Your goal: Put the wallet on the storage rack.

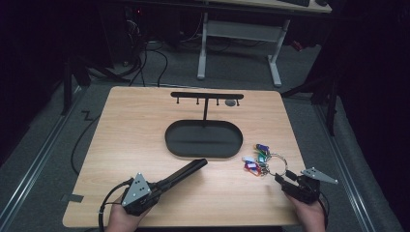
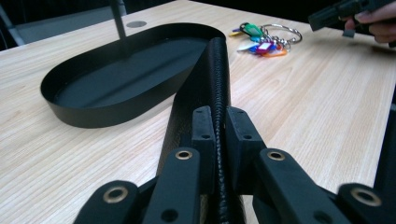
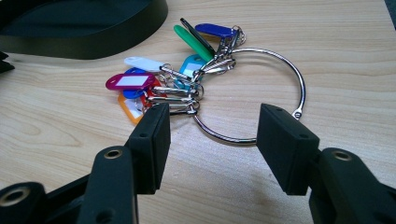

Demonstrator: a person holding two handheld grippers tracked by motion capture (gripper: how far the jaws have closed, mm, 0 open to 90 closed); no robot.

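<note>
The key ring [image 3: 252, 93] lies flat on the counter [image 1: 130, 130] just right of the tray [image 1: 203, 139], near the right edge. The right claw [image 3: 212, 140] gapes beside it. The left claw [image 2: 219, 135] pinches a black strap [image 2: 212, 79] reaching the tray's rim.

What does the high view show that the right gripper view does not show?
High view alone: the black stand with pegs rising from the tray, the left gripper shut on a black strap, the floor and a desk frame behind. Right gripper view alone: the open jaws standing on either side of the near arc of the key ring. Shared: the wooden table, the black tray, the coloured tags.
</note>
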